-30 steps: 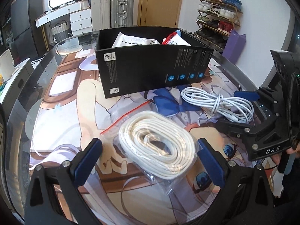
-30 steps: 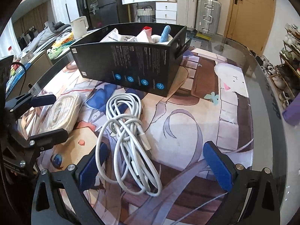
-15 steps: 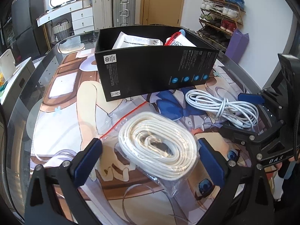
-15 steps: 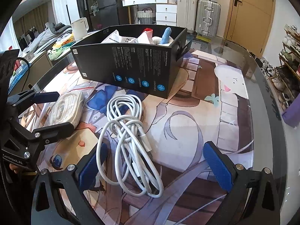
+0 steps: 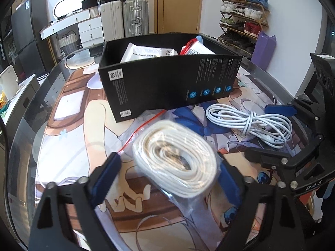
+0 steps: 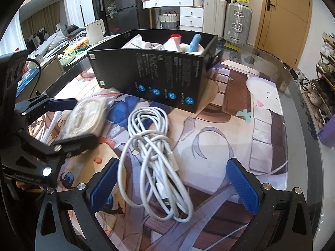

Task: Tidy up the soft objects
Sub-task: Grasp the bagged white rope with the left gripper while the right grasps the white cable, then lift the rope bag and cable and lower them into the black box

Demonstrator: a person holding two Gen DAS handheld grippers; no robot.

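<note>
Left wrist | printed mat on glass table | left hand-held gripper clasps bagged strap | right hand-held gripper spread wide

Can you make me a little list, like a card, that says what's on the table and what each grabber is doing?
left gripper: closed around the bagged white strap, which looks lifted and tilted
right gripper: open, around the near end of the white cable bundle
black box: open top, white packets and a blue item inside
surface: glass table with an anime-print mat
left out of box: strap and cable
</note>
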